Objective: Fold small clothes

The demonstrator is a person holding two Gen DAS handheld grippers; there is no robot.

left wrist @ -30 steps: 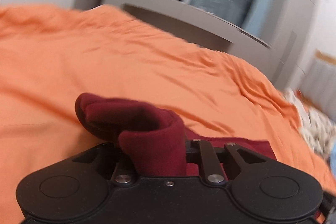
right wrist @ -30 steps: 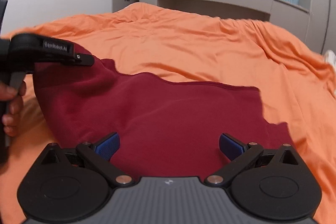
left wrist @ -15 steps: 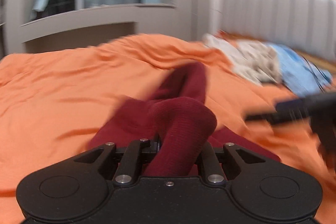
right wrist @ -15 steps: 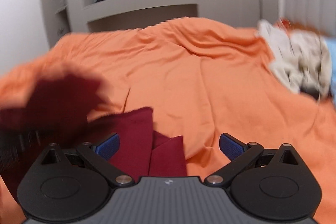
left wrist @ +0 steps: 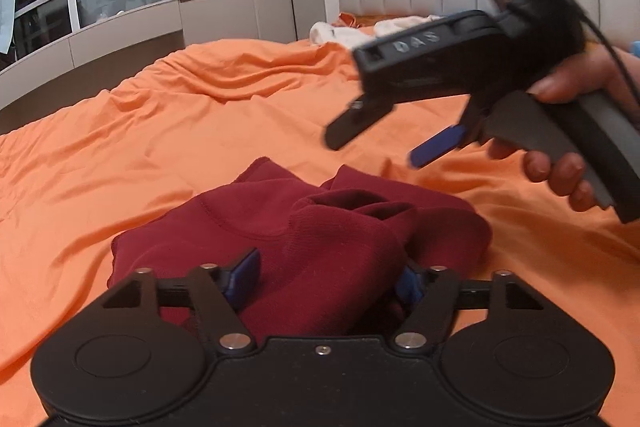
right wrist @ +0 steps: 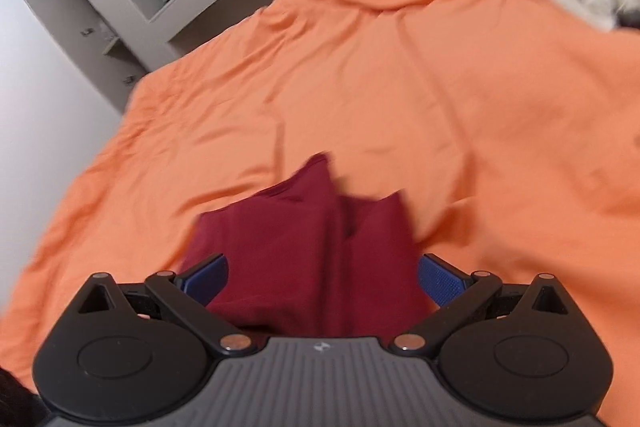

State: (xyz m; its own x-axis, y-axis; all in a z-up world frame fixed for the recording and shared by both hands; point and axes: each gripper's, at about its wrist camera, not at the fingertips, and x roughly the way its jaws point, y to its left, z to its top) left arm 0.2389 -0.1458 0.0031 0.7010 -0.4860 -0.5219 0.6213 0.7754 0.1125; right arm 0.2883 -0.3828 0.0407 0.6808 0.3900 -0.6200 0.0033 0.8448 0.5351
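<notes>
Lying bunched on the orange bedspread [left wrist: 168, 123] is a dark red knit garment [left wrist: 340, 227], partly folded over itself, with a ribbed cuff or neck opening standing up at its middle. Judging by the way it is slumping and creasing, it is soft, light and limp, not slippery and in no way fragile; it is likely offering no stiffness to push against, so a hold is best taken at a hem, a corner or the ribbed edge rather than at the loose middle.

The left gripper [left wrist: 326, 275] is sitting low over the near side of the garment, its blue pads spread, with a hump of cloth rising between them; the pads are not pinching it. The right gripper [right wrist: 322, 275] is also standing wide apart and holding nothing; the garment is lying just ahead of and between its fingers, though blur is hiding whether they are touching it. In the left view that gripper is hovering above the bedspread, beyond the garment.
</notes>
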